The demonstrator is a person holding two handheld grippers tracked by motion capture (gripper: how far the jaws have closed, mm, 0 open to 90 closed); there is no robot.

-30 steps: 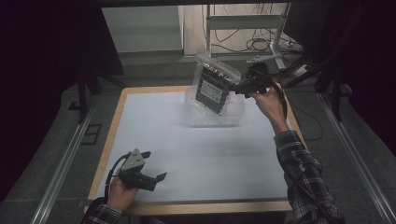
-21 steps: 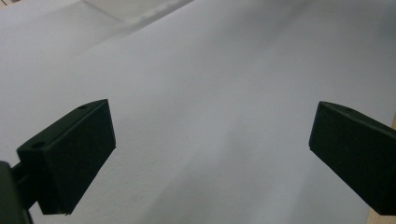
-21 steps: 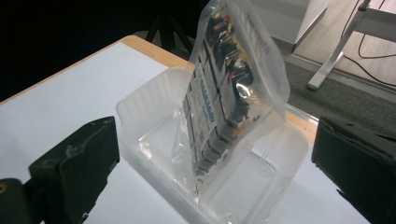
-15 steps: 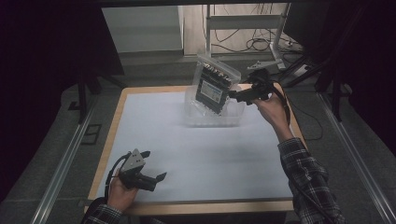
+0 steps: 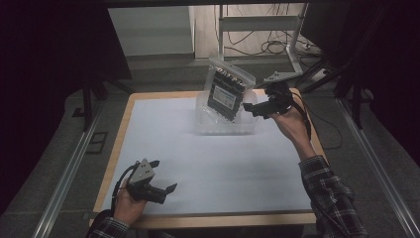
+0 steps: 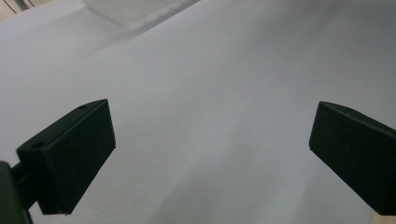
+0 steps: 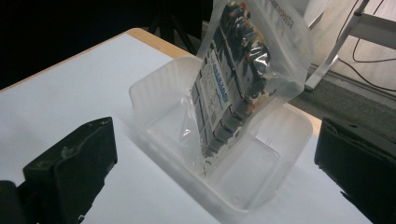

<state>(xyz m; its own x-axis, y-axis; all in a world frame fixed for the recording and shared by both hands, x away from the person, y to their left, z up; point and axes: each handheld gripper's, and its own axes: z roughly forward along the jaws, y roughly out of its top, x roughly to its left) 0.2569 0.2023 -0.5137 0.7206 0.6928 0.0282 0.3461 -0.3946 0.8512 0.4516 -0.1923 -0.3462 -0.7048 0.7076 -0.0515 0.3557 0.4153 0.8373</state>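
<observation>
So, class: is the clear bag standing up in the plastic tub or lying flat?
Standing. The clear bag has its bottom in the plastic tub, leaning, its top well above the rim.

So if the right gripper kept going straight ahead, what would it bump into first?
Probably the clear plastic bin, then the bag standing in it. The right gripper is open; depth is hard to judge.
</observation>
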